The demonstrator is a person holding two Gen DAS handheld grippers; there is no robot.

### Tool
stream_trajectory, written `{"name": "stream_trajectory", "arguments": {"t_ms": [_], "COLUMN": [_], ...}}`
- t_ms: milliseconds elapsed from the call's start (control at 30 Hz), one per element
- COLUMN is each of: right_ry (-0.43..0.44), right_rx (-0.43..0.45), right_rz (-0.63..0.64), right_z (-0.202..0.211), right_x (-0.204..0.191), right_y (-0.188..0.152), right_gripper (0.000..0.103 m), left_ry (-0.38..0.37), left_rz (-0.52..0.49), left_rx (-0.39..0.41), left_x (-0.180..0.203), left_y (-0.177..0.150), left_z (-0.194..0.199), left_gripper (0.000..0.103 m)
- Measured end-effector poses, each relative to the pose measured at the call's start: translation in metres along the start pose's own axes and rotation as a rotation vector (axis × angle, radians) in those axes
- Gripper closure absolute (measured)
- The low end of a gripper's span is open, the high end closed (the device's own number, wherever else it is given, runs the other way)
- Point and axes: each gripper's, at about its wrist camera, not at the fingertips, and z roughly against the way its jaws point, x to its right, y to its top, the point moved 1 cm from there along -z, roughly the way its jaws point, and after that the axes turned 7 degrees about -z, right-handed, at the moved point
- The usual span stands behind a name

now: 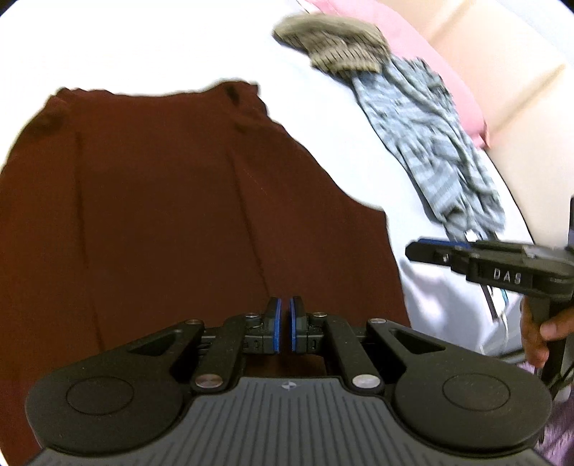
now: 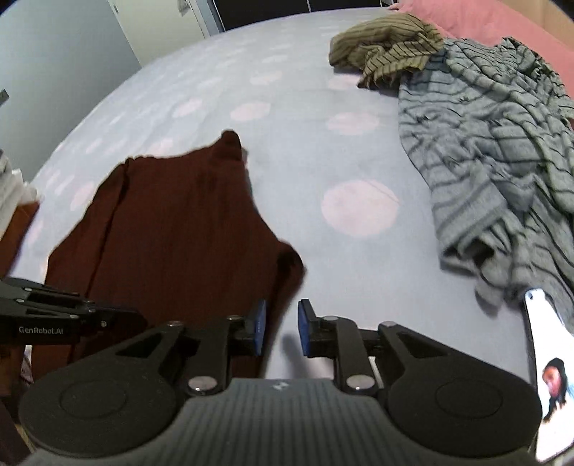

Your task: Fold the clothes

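A dark maroon garment (image 1: 161, 215) lies spread flat on the bed, also visible in the right wrist view (image 2: 172, 233). My left gripper (image 1: 286, 312) hovers over its near part, shut, with nothing visible between its blue pads. My right gripper (image 2: 282, 324) stands open at the garment's right edge. Its pads are apart and press on nothing, and the cloth's edge and the sheet show beneath the gap. The left wrist view shows the right gripper (image 1: 412, 249) side-on, held by a hand (image 1: 538, 329). The left gripper (image 2: 140, 319) reaches in from the left of the right wrist view.
The bed sheet (image 2: 323, 143) is pale blue with pink dots. A crumpled olive striped garment (image 2: 387, 46) and a heaped grey striped garment (image 2: 502, 161) lie at the far right, against a pink pillow (image 2: 484, 18). A phone (image 2: 549, 376) with a lit screen rests near the right.
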Motion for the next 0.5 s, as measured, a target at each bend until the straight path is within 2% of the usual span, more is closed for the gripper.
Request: {"name": "stream_trajectory", "arguments": {"t_ms": [167, 367, 433, 467, 500], "right_ry": [0.007, 0.016, 0.027, 0.029, 0.020], "right_rx": [0.010, -0.021, -0.025, -0.023, -0.017], "right_rz": [-0.025, -0.080, -0.108, -0.119, -0.120], "right_z": [-0.023, -0.047, -0.052, -0.054, -0.053], "right_x": [-0.002, 0.000, 0.003, 0.005, 0.005], "right_y": [0.015, 0.022, 0.024, 0.024, 0.025], "right_gripper": [0.081, 0.081, 0.084, 0.093, 0.097], "left_ry": [0.048, 0.074, 0.086, 0.098, 0.110], "left_rz": [0.066, 0.082, 0.085, 0.088, 0.091], "left_rx": [0.034, 0.014, 0.004, -0.003, -0.010], "left_x": [-0.021, -0.032, -0.036, -0.038, -0.040], "left_y": [0.011, 0.009, 0.008, 0.007, 0.006], "left_z": [0.002, -0.002, -0.004, -0.005, -0.006], "left_gripper": [0.101, 0.101, 0.101, 0.101, 0.101]}}
